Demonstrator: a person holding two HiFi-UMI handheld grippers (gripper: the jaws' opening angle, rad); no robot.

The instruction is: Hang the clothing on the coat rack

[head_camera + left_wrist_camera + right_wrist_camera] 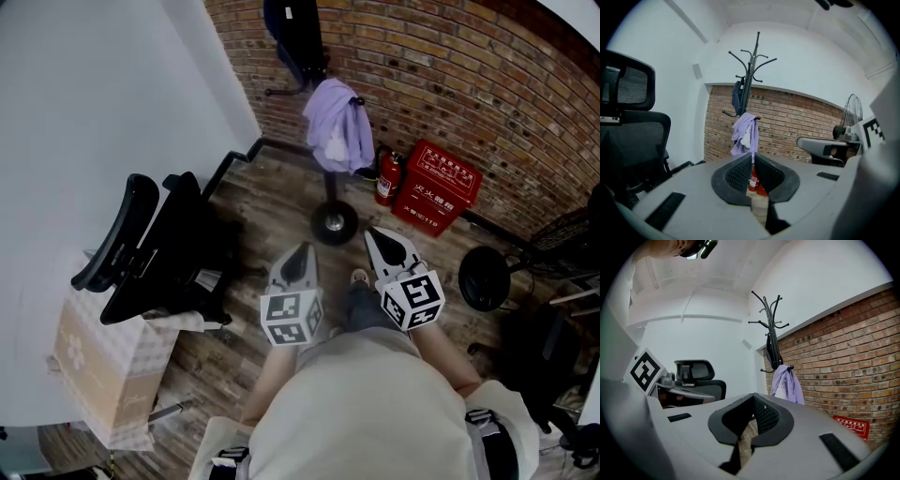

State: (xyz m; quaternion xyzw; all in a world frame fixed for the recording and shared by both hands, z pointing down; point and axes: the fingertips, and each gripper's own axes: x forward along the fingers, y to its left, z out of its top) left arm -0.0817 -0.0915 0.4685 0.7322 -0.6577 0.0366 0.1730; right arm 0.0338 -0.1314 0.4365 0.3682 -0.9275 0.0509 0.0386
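A lavender garment [337, 127] [744, 134] [786, 384] hangs from a low hook of the black coat rack [330, 169] [751, 75] [771, 329], in front of the brick wall. A dark garment [292, 33] [736, 97] [773, 350] hangs higher on the same rack. My left gripper [298, 262] [753, 159] is shut and empty, held low over the floor a step back from the rack. Beside it, my right gripper [387, 246] [753, 400] is also shut and empty. Both point toward the rack.
A black office chair [155, 248] stands at the left beside a cardboard box [98, 370]. A red fire extinguisher [387, 178] and red box [437, 186] sit by the brick wall. A floor fan [562, 244] stands at the right. The rack's round base [334, 223] rests on wood flooring.
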